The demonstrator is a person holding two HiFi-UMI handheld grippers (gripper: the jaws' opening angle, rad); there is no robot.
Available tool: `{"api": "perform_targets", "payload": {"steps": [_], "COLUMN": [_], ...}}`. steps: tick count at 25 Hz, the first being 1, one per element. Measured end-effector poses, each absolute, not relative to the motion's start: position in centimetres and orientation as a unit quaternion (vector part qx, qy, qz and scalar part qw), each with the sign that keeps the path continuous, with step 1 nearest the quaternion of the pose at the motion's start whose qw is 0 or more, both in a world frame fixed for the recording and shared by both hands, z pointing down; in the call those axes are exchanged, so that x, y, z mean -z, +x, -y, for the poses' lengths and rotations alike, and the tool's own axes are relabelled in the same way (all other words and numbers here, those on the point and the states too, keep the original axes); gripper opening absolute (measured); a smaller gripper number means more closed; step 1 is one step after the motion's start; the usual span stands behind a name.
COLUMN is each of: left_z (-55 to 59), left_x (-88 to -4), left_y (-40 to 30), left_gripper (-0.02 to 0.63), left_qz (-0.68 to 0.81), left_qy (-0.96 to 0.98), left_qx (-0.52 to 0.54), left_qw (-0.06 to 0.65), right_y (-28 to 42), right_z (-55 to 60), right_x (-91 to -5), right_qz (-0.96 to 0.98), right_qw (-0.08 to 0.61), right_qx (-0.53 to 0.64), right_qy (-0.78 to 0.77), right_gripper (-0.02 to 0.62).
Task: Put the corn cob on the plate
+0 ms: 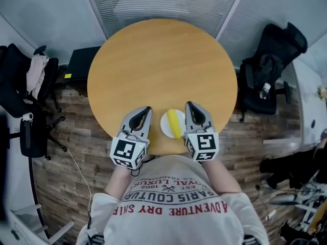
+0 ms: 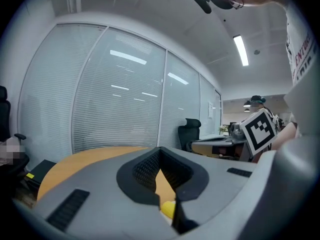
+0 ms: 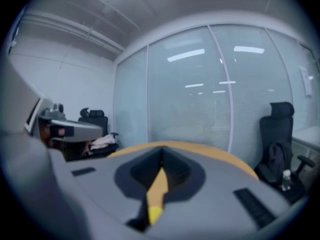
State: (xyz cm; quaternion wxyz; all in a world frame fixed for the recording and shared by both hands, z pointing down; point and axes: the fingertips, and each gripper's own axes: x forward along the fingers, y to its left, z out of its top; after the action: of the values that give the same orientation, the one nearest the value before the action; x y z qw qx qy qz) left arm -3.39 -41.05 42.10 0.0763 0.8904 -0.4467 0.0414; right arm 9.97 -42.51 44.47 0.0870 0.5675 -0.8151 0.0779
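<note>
A yellow corn cob (image 1: 174,122) lies on a small white plate (image 1: 165,125) near the front edge of the round wooden table (image 1: 158,60). My left gripper (image 1: 147,109) hovers just left of the plate, jaws together and empty. My right gripper (image 1: 188,105) hovers just right of it, also shut and empty. In the left gripper view the closed jaws (image 2: 160,150) point across the table, and a bit of the corn cob (image 2: 168,209) shows through the gap below them. In the right gripper view the shut jaws (image 3: 162,151) frame a sliver of yellow corn cob (image 3: 154,214).
Black office chairs stand on the wooden floor at the left (image 1: 25,86) and right (image 1: 271,65) of the table. A black box (image 1: 82,65) sits on the floor behind the table's left side. A glass wall with blinds runs along the back.
</note>
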Motion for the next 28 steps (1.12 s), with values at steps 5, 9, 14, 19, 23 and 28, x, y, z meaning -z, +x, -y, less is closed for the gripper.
{"api": "perform_targets", "payload": {"steps": [5, 9, 14, 19, 23, 28], "left_z": [41.1, 41.2, 41.5, 41.6, 41.6, 41.5], "left_x": [-39.7, -38.9, -38.6, -38.6, -38.7, -38.6], "left_y": [-3.4, -3.2, -2.5, -2.5, -2.6, -2.9], "left_gripper": [0.032, 0.032, 0.032, 0.032, 0.032, 0.032], "left_qz": [0.455, 0.459, 0.459, 0.466, 0.472, 0.477], "left_qy": [0.888, 0.887, 0.887, 0.883, 0.88, 0.878], "left_qx": [-0.028, -0.023, -0.022, -0.021, -0.02, -0.019], "left_qw": [0.054, 0.046, 0.043, 0.043, 0.042, 0.043], "right_y": [9.9, 10.5, 11.2, 10.9, 10.6, 10.5], "right_z": [42.1, 42.0, 42.7, 42.6, 42.7, 42.7], "right_x": [-40.9, -39.7, -40.6, -40.8, -40.2, -40.4], "right_qz": [0.83, 0.832, 0.833, 0.84, 0.844, 0.844], "right_qw": [0.052, 0.041, 0.053, 0.052, 0.044, 0.054], "right_qx": [-0.044, -0.028, -0.028, -0.025, -0.021, -0.017], "right_qy": [0.553, 0.552, 0.55, 0.54, 0.534, 0.533], "right_gripper": [0.029, 0.028, 0.028, 0.028, 0.028, 0.028]}}
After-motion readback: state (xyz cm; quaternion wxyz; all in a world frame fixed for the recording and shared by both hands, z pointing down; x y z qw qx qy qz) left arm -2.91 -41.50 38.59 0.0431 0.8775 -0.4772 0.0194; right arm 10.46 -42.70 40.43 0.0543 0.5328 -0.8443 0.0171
